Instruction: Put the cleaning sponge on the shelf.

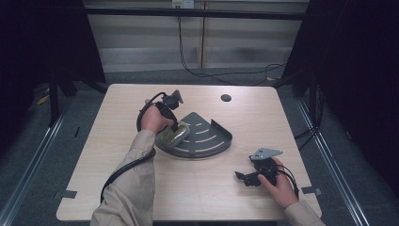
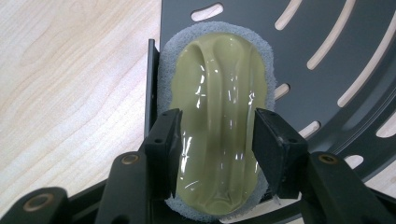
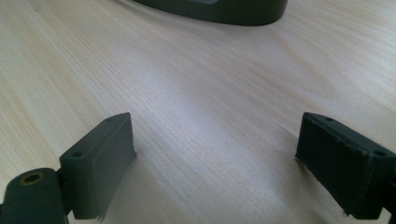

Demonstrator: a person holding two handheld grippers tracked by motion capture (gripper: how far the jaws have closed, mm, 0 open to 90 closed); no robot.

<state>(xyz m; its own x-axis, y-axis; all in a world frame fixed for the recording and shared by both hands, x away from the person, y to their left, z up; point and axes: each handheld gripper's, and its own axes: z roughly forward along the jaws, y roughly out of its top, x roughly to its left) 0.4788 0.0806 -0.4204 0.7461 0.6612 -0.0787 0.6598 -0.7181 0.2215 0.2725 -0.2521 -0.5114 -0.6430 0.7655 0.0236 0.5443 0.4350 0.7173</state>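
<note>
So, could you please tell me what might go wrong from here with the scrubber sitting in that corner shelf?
1. The scrubber lies hard against the corner shelf's raised side wall, so the left claw, with a jaw on each side, could drag it askew when it lifts away.
2. The glossy green handle looks slippery; a re-grip might slide off.
3. The shelf sits loose on the table, so a nudge might shift it toward the open right claw.

Dim room, evenly lit table (image 1: pixel 141 188), glare on scrubber (image 2: pixel 217 116)
</note>
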